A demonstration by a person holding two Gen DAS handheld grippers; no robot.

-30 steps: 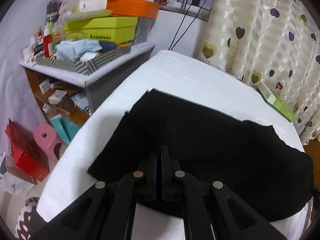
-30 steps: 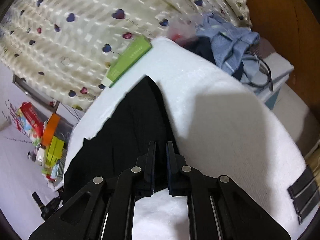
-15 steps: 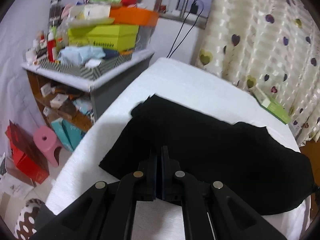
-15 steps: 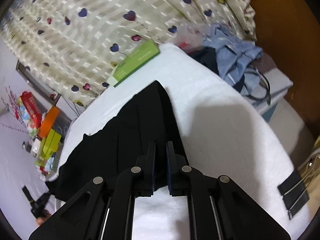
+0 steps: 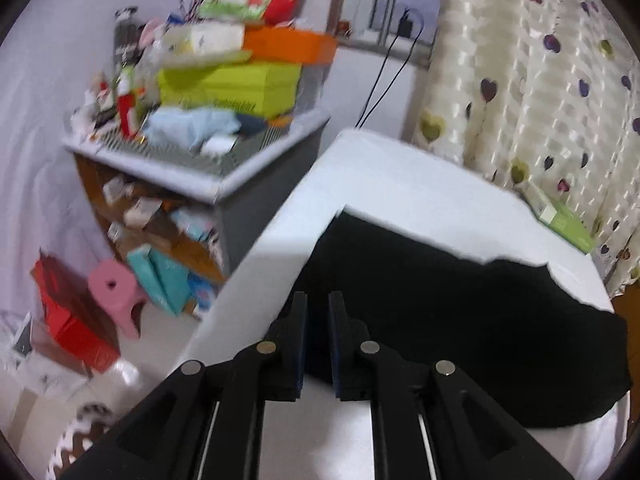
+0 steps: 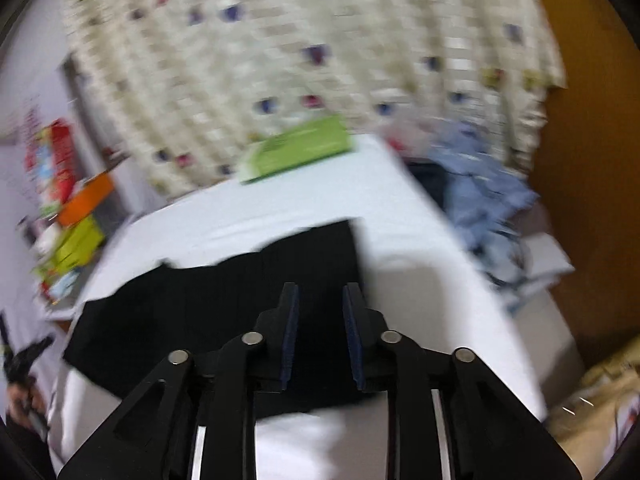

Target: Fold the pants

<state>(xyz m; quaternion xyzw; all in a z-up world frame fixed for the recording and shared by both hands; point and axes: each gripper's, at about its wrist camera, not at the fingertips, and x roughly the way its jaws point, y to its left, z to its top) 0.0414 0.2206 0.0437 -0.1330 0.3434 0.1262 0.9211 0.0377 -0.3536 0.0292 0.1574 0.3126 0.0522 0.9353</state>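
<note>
Black pants (image 5: 460, 308) lie folded flat on the white padded table (image 5: 400, 184). In the left wrist view my left gripper (image 5: 318, 300) hovers over their near left corner, its jaws a narrow gap apart with nothing pinched between them. The right wrist view is blurred by motion. There the pants (image 6: 224, 300) stretch to the left and my right gripper (image 6: 320, 292) stands open above their near right end, holding nothing. The table (image 6: 280, 208) shows white around the cloth.
A green box (image 5: 560, 220) lies at the table's far edge by the heart-patterned curtain (image 5: 540, 80). A cluttered shelf unit (image 5: 208, 148) and a pink stool (image 5: 116, 292) stand left of the table. Blue clothes (image 6: 480, 192) are piled off its right end.
Both grippers were shut at the pants' near edge; now both have opened and pulled back and upward. The pants lie settled on the table.
</note>
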